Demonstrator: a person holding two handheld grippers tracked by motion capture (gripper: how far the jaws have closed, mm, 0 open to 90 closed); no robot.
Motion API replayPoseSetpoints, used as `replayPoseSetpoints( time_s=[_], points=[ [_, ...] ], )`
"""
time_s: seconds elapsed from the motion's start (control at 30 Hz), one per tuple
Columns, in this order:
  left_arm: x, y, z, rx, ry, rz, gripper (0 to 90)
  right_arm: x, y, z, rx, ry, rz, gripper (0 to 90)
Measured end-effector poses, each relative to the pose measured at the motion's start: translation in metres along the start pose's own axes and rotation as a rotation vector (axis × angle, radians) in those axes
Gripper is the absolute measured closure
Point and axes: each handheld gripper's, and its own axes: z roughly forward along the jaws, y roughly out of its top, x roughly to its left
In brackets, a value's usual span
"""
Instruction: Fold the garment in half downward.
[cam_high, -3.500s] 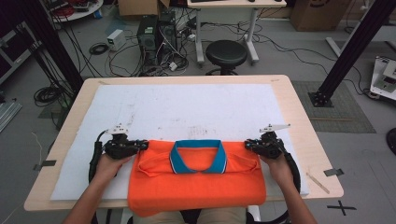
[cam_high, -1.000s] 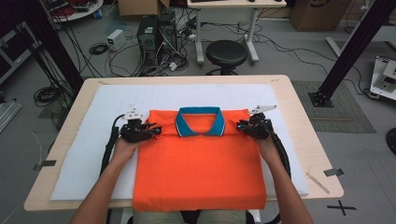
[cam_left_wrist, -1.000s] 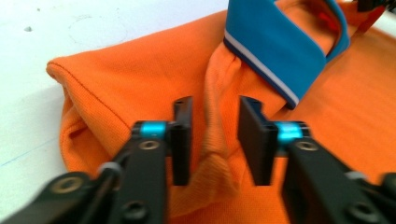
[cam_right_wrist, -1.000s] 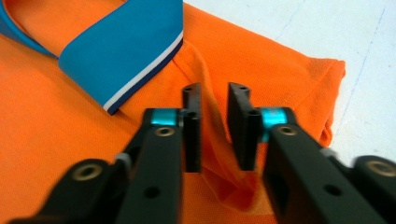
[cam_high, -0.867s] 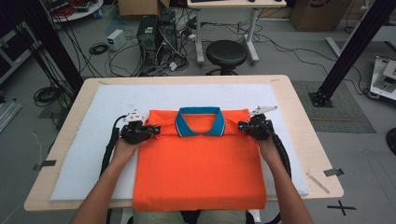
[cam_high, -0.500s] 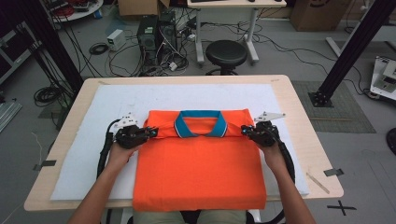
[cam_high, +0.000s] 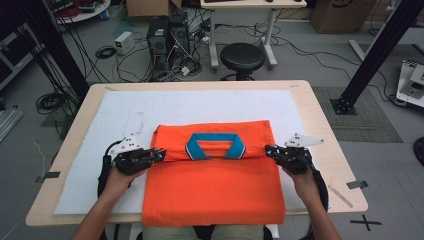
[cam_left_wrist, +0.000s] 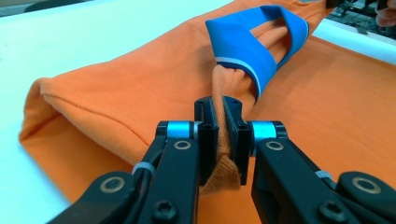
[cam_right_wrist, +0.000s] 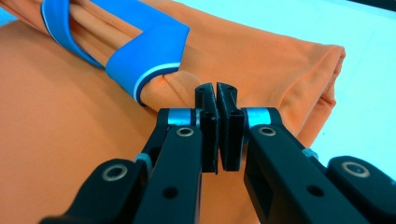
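Between the jaws of the left tongs (cam_left_wrist: 223, 135) sits a pinched ridge of orange fabric, clamped tight just beside the blue collar (cam_left_wrist: 254, 44). The right tongs (cam_right_wrist: 217, 133) are pressed together at the opposite end of the collar; their jaws meet with no gap, and whether cloth lies between them I cannot tell. From above, each hand (cam_high: 117, 179) holds its tool at a side of the orange polo shirt (cam_high: 215, 187), which lies folded on the white mat (cam_high: 125, 112) covering the table (cam_high: 325, 120), its near edge hanging over the table's front. A black stool (cam_high: 242, 57) stands beyond the table.
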Motion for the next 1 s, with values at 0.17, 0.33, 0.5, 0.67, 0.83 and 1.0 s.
replayPoseSetpoints(
  time_s=[0.17, 0.33, 0.5, 0.67, 0.83, 1.0],
  points=[
    [-0.009, -0.006, -0.010, 0.007, -0.029, 0.005, 85.0, 0.011, -0.007, -0.014, -0.004, 0.010, -0.006, 88.6],
    [-0.017, -0.013, -0.018, 0.030, -0.057, 0.020, 84.9, 0.018, -0.018, -0.022, 0.018, 0.025, 0.006, 88.6],
    [-0.019, -0.019, -0.021, 0.050, -0.076, 0.014, 83.8, 0.025, -0.031, -0.024, 0.047, 0.035, 0.011, 88.2],
    [-0.009, -0.010, -0.020, 0.019, -0.012, -0.072, 46.3, 0.022, -0.026, -0.023, 0.010, 0.033, 0.053, 71.3],
    [0.010, 0.004, -0.014, -0.022, 0.107, -0.120, 36.7, 0.014, -0.012, -0.015, -0.014, -0.036, 0.076, 63.8],
    [0.029, 0.015, 0.001, -0.029, 0.157, -0.148, 32.7, 0.001, -0.001, 0.004, -0.001, -0.100, 0.102, 59.3]
  ],
)
